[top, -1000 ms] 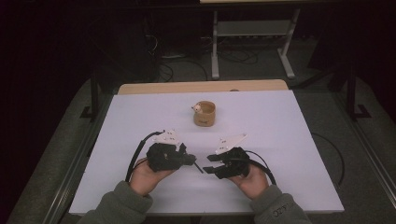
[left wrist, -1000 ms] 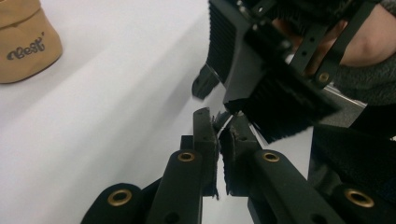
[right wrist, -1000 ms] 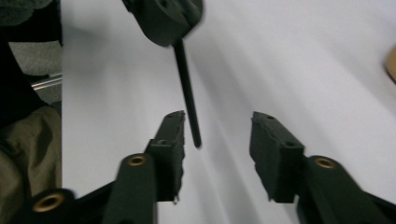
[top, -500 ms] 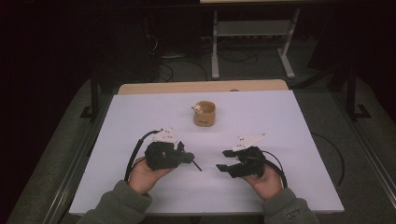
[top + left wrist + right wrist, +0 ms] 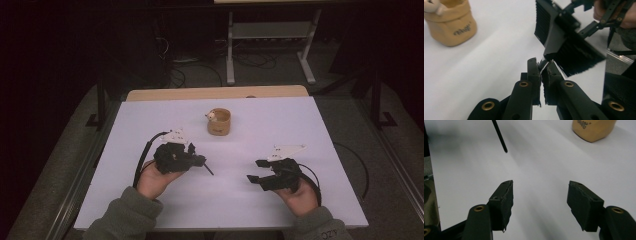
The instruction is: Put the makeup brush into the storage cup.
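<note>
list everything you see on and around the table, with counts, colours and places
small tan fabric pouch with a pale figure at its rim: one, tan, far middle of the table
thin black stick: one, black, clamped in the left tongs, tip slanting toward the table
white table top: one, white, centre of the high view
wooden board edge: one, light wood, along the table's far side
grey metal stand: one, grey, on the floor beyond the table
left tongs: one, black, near left, shut on the stick
right tongs: one, black, near right, jaws apart and just been opening, nothing between them
hands: two, near edge
</note>
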The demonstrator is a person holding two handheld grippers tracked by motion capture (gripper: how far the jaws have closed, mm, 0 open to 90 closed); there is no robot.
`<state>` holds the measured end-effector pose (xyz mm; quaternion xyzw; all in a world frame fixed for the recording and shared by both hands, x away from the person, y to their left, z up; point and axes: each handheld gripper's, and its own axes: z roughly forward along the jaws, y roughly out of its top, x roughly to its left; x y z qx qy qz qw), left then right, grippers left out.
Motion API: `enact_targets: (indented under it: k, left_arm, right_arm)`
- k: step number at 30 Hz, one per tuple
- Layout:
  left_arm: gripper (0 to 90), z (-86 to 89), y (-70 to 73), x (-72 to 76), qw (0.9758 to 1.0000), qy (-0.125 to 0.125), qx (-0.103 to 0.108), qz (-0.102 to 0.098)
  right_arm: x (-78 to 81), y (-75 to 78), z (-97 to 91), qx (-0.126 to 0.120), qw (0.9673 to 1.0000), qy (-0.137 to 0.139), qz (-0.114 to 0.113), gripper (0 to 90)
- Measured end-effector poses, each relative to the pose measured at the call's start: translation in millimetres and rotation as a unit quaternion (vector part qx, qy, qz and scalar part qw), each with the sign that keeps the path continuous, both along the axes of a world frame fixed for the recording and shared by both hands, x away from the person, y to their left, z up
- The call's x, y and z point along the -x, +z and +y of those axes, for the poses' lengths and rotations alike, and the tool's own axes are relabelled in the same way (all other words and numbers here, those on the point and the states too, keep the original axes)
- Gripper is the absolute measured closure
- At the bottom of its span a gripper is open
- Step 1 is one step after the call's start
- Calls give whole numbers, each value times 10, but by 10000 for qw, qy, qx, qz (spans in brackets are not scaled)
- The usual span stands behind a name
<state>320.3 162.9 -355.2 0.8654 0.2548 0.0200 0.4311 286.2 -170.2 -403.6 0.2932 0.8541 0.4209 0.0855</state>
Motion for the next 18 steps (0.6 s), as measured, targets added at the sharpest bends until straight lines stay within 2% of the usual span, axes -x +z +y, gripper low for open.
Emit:
enact_targets:
  k: [4, 11, 18]
  left_arm:
    - [852, -51, 45, -100, 9998, -28, -172, -37]
    - [851, -166, 136, -256, 9996, 3, -283, 9]
    - [851, -228, 241, -465, 9995, 52, -288, 122]
  right_arm:
    - [16, 5, -83, 23, 9999, -127, -25, 357]
    - [47, 6, -189, 17, 9998, -217, -37, 352]
    - [66, 14, -259, 30, 9995, -301, -89, 349]
